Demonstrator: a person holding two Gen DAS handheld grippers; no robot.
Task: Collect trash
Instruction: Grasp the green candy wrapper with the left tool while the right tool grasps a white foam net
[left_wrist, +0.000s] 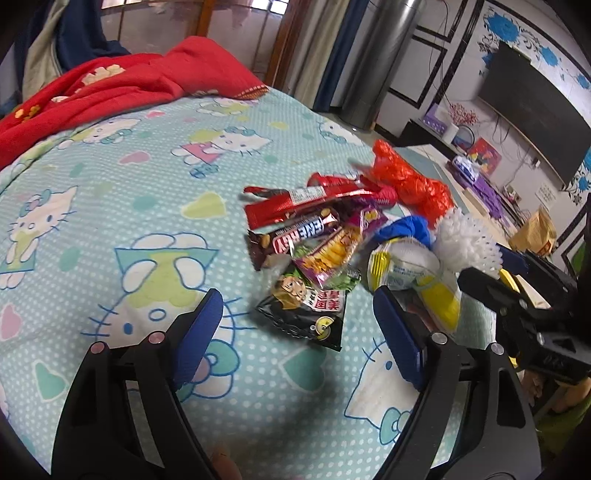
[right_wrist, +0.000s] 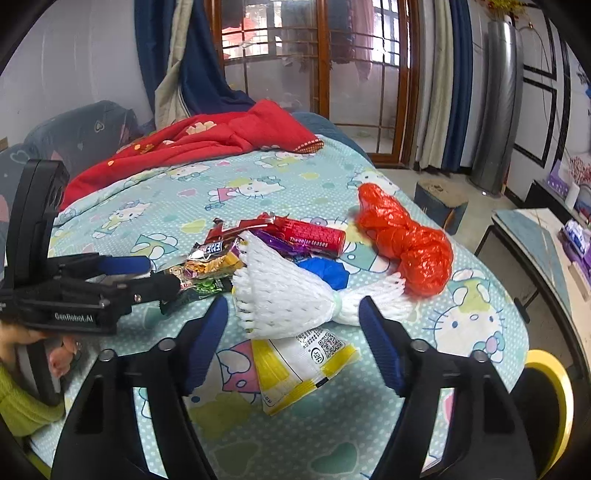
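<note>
On the cartoon-cat bedsheet (left_wrist: 110, 192), mid-frame, lies the trash pile (left_wrist: 325, 243): snack wrappers, an orange plastic bag (right_wrist: 406, 240) and a white foam net (right_wrist: 291, 295). Low in its own view, the left gripper (left_wrist: 297, 325) stands spread, a black wrapper (left_wrist: 310, 314) between its blue fingers, unpressed. Low in its view, the right gripper (right_wrist: 293, 332) gapes around the foam net, holding nothing.

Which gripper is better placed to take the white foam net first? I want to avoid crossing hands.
Right. The right gripper already has the foam net between its open fingers. The left gripper faces the black snack packet instead, with the net off to its right.
</note>
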